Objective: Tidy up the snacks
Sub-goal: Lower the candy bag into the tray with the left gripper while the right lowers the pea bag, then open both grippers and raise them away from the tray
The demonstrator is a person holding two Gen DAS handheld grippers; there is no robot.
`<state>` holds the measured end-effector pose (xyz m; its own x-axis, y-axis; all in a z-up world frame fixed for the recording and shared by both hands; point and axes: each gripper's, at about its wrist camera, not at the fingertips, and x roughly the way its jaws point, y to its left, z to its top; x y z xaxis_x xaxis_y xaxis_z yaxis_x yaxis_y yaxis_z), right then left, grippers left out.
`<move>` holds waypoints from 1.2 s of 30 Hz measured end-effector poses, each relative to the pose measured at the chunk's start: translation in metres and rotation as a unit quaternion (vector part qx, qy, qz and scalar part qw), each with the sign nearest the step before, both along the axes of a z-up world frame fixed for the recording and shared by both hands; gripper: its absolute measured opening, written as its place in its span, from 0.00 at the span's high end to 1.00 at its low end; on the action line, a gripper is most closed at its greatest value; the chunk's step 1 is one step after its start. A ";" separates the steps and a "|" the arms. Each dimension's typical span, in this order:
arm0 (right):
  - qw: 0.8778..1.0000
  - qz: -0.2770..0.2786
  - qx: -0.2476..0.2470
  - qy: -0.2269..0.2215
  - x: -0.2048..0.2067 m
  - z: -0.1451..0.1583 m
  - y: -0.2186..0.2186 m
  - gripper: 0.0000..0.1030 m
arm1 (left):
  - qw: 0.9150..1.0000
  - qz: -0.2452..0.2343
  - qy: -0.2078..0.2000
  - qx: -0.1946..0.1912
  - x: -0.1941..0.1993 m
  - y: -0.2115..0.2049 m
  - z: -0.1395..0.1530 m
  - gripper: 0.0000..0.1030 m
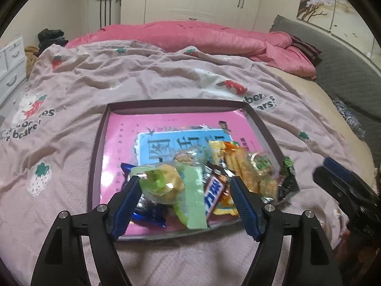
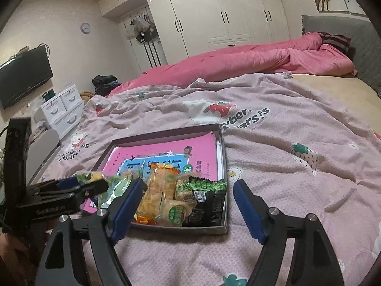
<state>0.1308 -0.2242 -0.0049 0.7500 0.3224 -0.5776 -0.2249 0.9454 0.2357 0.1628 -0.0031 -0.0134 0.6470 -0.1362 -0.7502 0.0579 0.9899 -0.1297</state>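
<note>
Where the strawberry-print blanket [image 1: 147, 81] covers the bed, one shallow rectangular tray [image 1: 96, 143] lies flat, dark-rimmed, its floor lined with a pink printed sheet [image 1: 123, 128] bearing a blue panel of large characters.

Contents of tray, all gathered at its near end, far end bare to the liner:
- Clear-wrapped yellow pastry with green label [image 1: 164, 183], uppermost of the heap, overlapping a pale green packet [image 1: 194, 197].
- Blue foil wrapper [image 1: 147, 214], partly beneath the pastry.
- Brown chocolate bar with blue lettering [image 1: 214, 190], tilted, beside the green packet.
- Orange biscuit packs [image 1: 238, 166], clear-fronted, leaning against one another.
- Small round cake in a green-labelled wrapper [image 2: 175, 211], at the near rim.
- Dark packet with green print [image 2: 207, 197], in the near right corner against the wall.

Left gripper [image 1: 184, 186]: jaws spread wide, blue pads either side of the pastry and the heap; whether the pads touch any wrapper cannot be told. It hovers over the near left part of the tray.

Right gripper [image 2: 188, 188]: jaws wide and holding nothing, the left finger over the biscuit packs, the right finger over the blanket outside the tray's right wall.

Beyond the blanket: a pink quilt [image 2: 238, 59], bunched across the far side of the bed.
</note>
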 end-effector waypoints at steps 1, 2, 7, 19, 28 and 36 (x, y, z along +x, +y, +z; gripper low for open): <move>1.000 0.001 -0.002 0.003 -0.001 -0.001 0.001 0.24 | 1.000 0.001 0.001 -0.004 0.002 0.002 -0.003 0.25; 1.000 0.001 -0.004 0.005 -0.001 -0.002 0.002 0.24 | 1.000 0.005 0.005 -0.011 0.007 0.007 -0.009 0.24; 1.000 0.003 -0.007 0.005 -0.004 -0.003 0.004 0.24 | 0.999 0.042 -0.012 0.007 0.013 0.026 -0.022 0.22; 1.000 -0.003 -0.015 0.019 -0.017 -0.003 0.012 0.16 | 0.998 0.058 -0.013 0.019 -0.028 0.034 0.012 0.21; 0.999 -0.017 -0.034 0.018 -0.043 0.002 0.015 0.09 | 0.999 0.039 0.017 0.027 -0.068 0.006 0.016 0.21; 0.999 -0.018 -0.038 0.025 -0.064 0.002 0.017 0.07 | 0.999 0.019 0.028 0.036 -0.095 -0.011 0.016 0.21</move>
